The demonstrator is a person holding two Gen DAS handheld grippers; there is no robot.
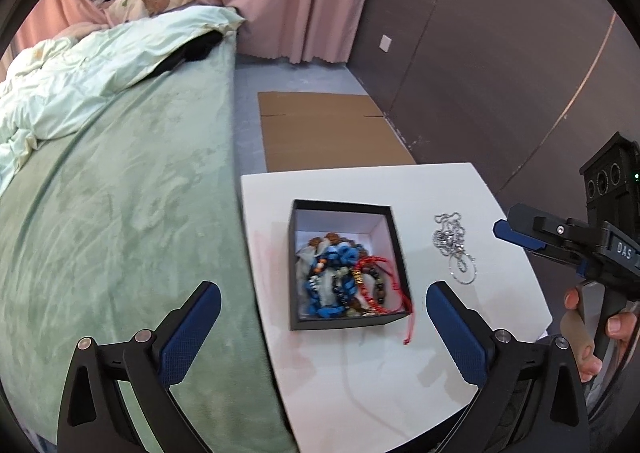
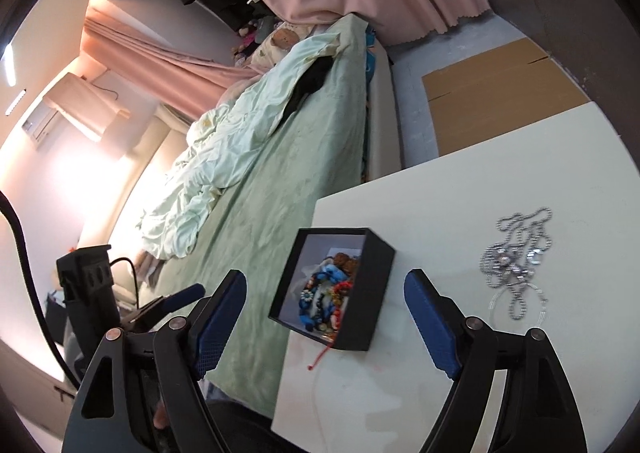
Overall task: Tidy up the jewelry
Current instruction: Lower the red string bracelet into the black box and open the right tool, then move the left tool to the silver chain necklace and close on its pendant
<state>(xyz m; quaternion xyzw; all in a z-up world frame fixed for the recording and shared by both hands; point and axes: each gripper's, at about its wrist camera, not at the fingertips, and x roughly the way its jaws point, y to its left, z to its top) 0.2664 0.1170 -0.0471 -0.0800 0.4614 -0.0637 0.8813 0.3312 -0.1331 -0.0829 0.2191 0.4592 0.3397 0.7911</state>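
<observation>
Presently I log: black box (image 1: 394, 261), white-lined, on the white counter (image 1: 400, 373), heaped with blue, brown and red bead bracelets (image 1: 344, 277); red cord (image 1: 406, 317) trails over its rim. Silver ball chain (image 1: 456, 245) lies beside. My left claw (image 1: 324, 325) and right claw (image 2: 324, 317) both gape, empty.

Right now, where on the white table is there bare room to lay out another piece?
Bare patches: the near part of the white table in front of the black box, and the far strip behind it toward the cardboard. A narrow gap separates the box from the silver chain. The box itself is crowded with bracelets.
</observation>
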